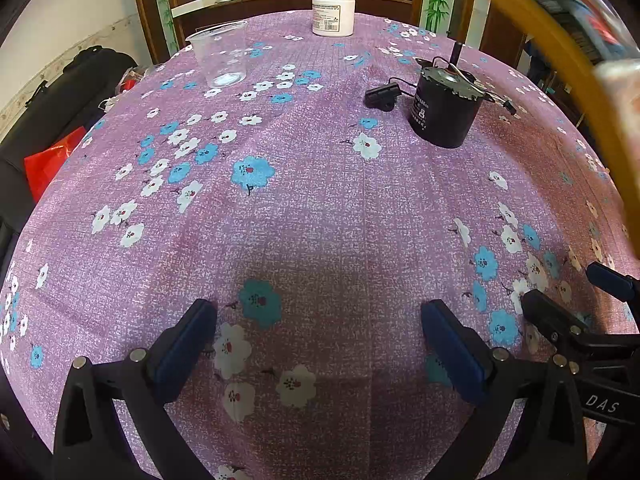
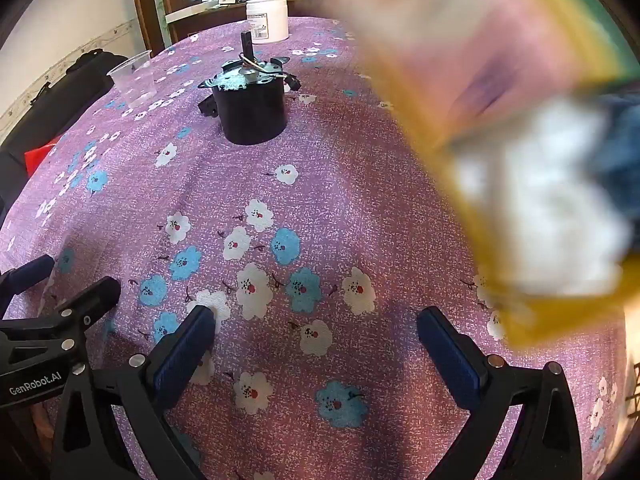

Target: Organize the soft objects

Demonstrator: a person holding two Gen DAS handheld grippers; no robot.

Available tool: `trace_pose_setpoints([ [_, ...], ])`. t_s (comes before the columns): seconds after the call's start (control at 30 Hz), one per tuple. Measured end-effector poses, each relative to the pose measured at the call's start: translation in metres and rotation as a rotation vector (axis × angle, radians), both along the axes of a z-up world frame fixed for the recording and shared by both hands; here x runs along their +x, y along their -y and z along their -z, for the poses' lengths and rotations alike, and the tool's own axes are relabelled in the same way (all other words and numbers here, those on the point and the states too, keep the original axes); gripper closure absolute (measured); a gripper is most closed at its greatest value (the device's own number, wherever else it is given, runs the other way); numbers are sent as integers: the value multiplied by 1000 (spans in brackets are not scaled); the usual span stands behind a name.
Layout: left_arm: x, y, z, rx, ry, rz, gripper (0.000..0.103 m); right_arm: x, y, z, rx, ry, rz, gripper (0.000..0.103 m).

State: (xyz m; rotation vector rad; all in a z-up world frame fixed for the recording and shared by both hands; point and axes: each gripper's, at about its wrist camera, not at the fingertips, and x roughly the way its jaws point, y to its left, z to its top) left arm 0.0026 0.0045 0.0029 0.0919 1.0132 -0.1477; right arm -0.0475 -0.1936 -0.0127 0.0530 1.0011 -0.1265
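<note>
Both tools are seen spread wide with nothing between the blue pads: the left tool (image 1: pixel 318 344) and the right tool (image 2: pixel 316 344) are angled down over the flowered purple tabletop (image 1: pixel 320 208), side by side and close together. A collision between the two could be caused by any inward swing, since the neighbour's arm is already seen at each frame's edge.

Largest in view is a blurred yellow-edged object (image 2: pixel 500 120) sweeping across the right side, seemingly a bag or container with pale soft stuff inside; what carries it cannot be told. This is judged to be where the soft objects are, as none is seen lying on the cloth. A strike against the right tool could be risked if it comes lower.

Next, the black motor (image 1: pixel 444 108) with its loose wires could be snagged or toppled by a careless reach. The white jar (image 1: pixel 333 12) stands far back, well apart. The clear plastic cup (image 1: pixel 222 56) is judged light and easily knocked over by a passing sleeve.
</note>
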Motion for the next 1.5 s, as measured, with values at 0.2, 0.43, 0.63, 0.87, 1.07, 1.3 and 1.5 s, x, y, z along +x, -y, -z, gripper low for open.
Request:
trace_pose_setpoints([
  [0.2,0,0,0,0,1,1,0,-1,0,0,0,-1,-1,1],
  [0.43,0,4,-1,0,0,3,0,4,1,-2,-1,-1,-1,1],
  [0.63,2,7,-2,-1,0,3,0,5,-2,-3,-2,-1,-1,1],
  [0.87,-1,6,-2,-2,3,-3,0,5,-2,-2,-2,-1,-1,1],
  [1.07,-3,3,0,-3,4,-5,0,5,-2,-2,-2,-1,-1,1],
  [1.3,-1,1,1,-4,6,-8,0,4,-2,-2,-2,-1,0,1],
  [1.5,-1,-2,1,-8,-12,24,0,5,-2,-2,-1,-1,0,1],
])
